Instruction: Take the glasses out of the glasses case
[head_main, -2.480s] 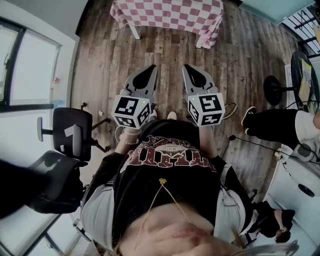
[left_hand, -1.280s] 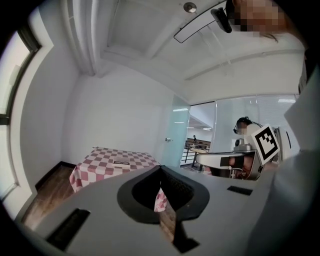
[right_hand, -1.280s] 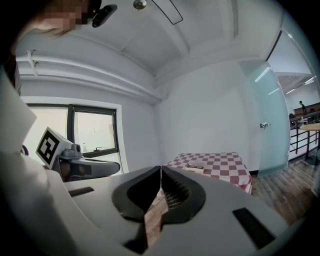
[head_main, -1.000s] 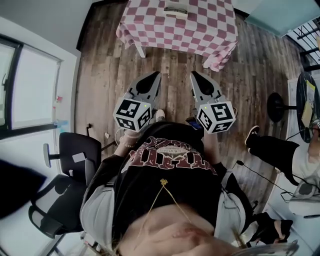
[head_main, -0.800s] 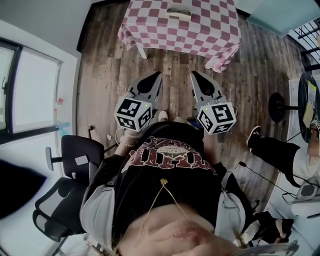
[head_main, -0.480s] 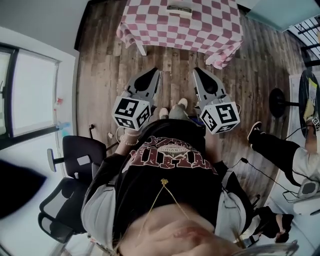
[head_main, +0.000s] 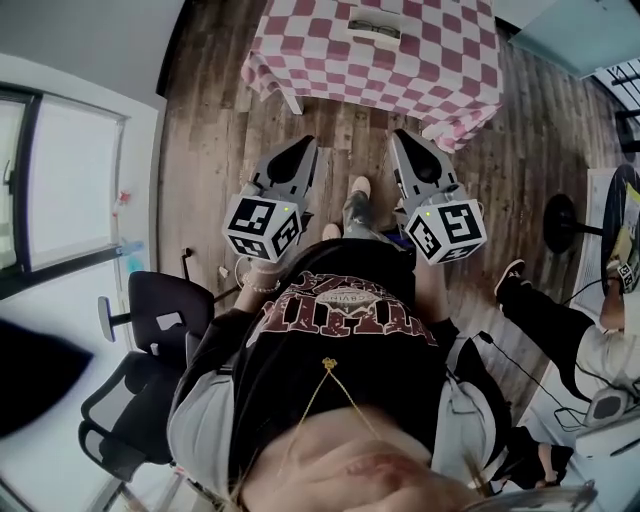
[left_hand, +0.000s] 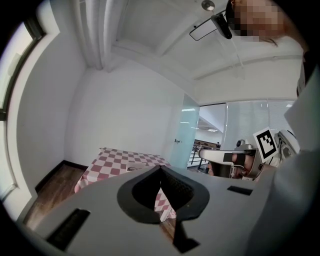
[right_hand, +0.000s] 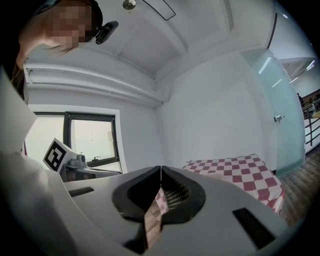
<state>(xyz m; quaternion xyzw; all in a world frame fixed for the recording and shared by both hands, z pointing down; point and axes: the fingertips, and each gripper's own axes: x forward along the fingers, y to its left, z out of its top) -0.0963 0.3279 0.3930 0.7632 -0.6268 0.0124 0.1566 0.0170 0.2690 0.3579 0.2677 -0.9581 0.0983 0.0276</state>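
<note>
The glasses case (head_main: 375, 28) lies on the far half of a table (head_main: 440, 75) draped in a pink-and-white checked cloth, alone on it as far as the head view shows; it is too small there to tell whether its lid is up or whether the glasses show inside. The table stands well ahead of both grippers; neither is near the case. The left gripper (head_main: 305, 143) and the right gripper (head_main: 400, 136) are held side by side at waist height, pointing toward the table; each gripper's own view shows its jaws pressed together at the tips with nothing between them, only cloth and floor seen through the gap behind.

The step in hand looks like the approach, with the taking-out not yet begun; the next move probably calls for closing on the table, parting the jaws, and steadying the case with one gripper while the other sees to the lid.

Around this lies a dark wooden plank floor (head_main: 215, 110); white walls and ceiling, a large window (head_main: 60, 180), a black office chair (head_main: 150, 310), a frosted glass door (left_hand: 186, 131); another person's leg (head_main: 545, 310) shows at the right edge.
</note>
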